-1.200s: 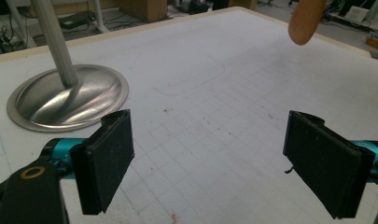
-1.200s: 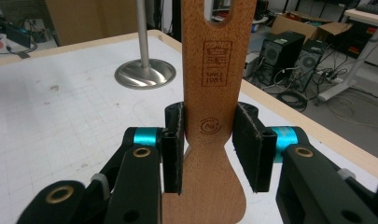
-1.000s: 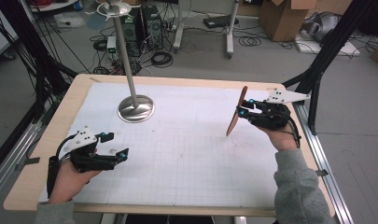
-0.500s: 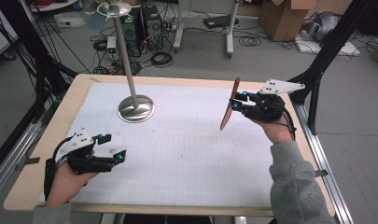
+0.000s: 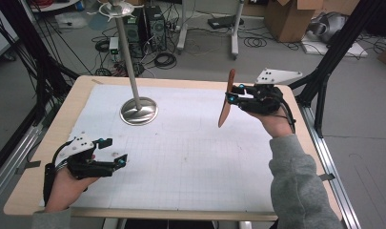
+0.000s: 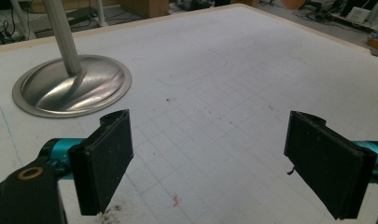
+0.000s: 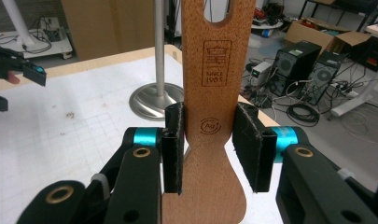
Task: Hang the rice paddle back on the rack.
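High view: a wooden spatula [image 5: 226,99] (stiff, light) is clamped at its neck by the right tongs [image 5: 234,95], raised right of the metal stand [image 5: 138,109]; left tongs [image 5: 115,152] are spread wide, empty.

The person's left hand [image 5: 66,183] comes in from the near edge of the table, close to its near-left corner, and holds the left gripper [image 5: 115,152] low over the surface, pointing toward the right edge. Seen in the left gripper view, its two black jaws stand wide apart with nothing between them.

The right forearm, in a grey sleeve [image 5: 298,186], reaches from the near-right corner toward the far-right part of the table. The right hand [image 5: 276,125] carries the right gripper [image 5: 230,98] raised clear of the surface, pointing toward the left edge. In the right gripper view its jaws are closed in, both pads [image 7: 173,147] pressing on what they hold.
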Available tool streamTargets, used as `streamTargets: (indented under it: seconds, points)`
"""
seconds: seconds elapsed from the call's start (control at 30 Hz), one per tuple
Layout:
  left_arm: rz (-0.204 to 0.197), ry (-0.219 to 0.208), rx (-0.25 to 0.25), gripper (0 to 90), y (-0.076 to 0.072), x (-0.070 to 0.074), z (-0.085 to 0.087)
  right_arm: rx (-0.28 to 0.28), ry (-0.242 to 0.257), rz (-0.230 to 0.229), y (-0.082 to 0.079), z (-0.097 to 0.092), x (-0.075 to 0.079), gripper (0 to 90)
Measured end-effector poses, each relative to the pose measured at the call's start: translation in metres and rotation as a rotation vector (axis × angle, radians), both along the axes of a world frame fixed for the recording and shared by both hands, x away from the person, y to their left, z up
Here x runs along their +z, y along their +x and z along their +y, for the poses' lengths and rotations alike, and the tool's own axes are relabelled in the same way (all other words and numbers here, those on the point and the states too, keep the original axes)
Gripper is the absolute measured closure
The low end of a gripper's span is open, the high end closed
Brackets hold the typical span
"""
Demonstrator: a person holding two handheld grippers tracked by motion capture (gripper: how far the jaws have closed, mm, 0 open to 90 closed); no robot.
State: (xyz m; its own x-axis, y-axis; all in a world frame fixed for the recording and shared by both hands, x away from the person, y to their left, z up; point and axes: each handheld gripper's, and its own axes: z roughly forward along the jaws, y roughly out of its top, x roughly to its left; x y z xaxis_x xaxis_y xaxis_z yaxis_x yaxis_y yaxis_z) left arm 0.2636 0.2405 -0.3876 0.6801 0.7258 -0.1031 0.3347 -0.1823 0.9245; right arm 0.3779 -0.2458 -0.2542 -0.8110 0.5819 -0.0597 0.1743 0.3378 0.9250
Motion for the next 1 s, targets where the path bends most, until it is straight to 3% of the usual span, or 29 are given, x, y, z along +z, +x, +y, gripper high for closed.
streamTargets:
  seconds: [0.47,1.0]
  points:
    - [0.025,-0.010,0.030,15.5,-0.002,-0.013,0.006,0.015,0.003,0.015,0.019,0.023,0.022,64.9]
    - [0.020,-0.039,0.068,15.5,-0.005,-0.015,0.023,0.040,0.024,0.039,0.036,0.050,0.037,64.9]
